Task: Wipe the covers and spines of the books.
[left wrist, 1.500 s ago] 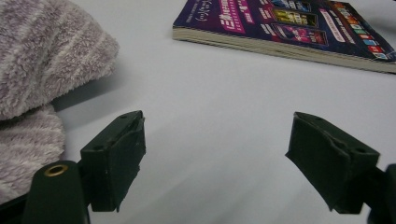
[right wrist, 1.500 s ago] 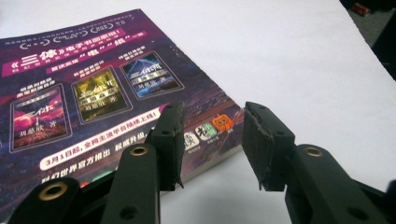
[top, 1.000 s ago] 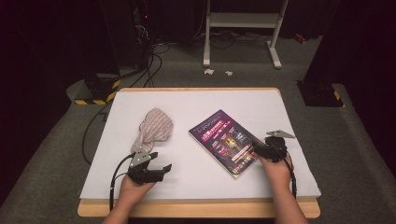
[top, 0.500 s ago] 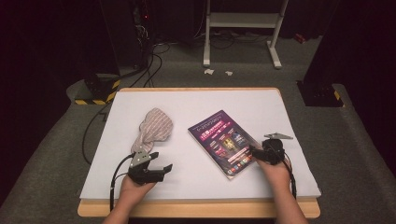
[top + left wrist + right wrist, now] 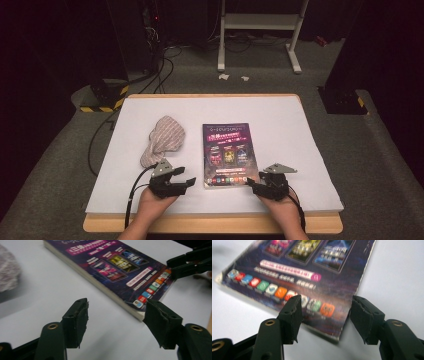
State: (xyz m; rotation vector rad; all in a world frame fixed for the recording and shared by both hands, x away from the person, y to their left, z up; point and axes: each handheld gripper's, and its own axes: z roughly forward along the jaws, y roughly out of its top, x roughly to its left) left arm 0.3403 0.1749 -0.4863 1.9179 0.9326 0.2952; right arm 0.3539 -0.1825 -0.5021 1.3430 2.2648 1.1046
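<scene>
— What has changed at the desk point(image 5: 300, 130)?

— The book point(image 5: 227, 154) has swung round. A second ago it lay askew, its near corner under the right gripper point(image 5: 256, 186); now it lies square to the desk's edge, cover up, in the middle between the two hands.

— And the grippers?

— Both sit at its near edge. The right one has slid in toward the near right corner, and its fingers point(image 5: 293, 315) have just been narrowing, though they stand apart with the corner between them, not pinched. The left gripper point(image 5: 185, 177) hovers just off the near left corner; its fingers point(image 5: 76, 321) have also been closing, yet a gap remains and they hold nothing but air above the desk.

— The cloth?

— The striped cloth point(image 5: 164, 139) lies crumpled to the left of the book, untouched, where it was.

— So what does this mean?

— The straightening looks done. With a gripper at each near corner, I'd guess the next job is lifting or opening the cover, and neither side has a grip yet.
</scene>
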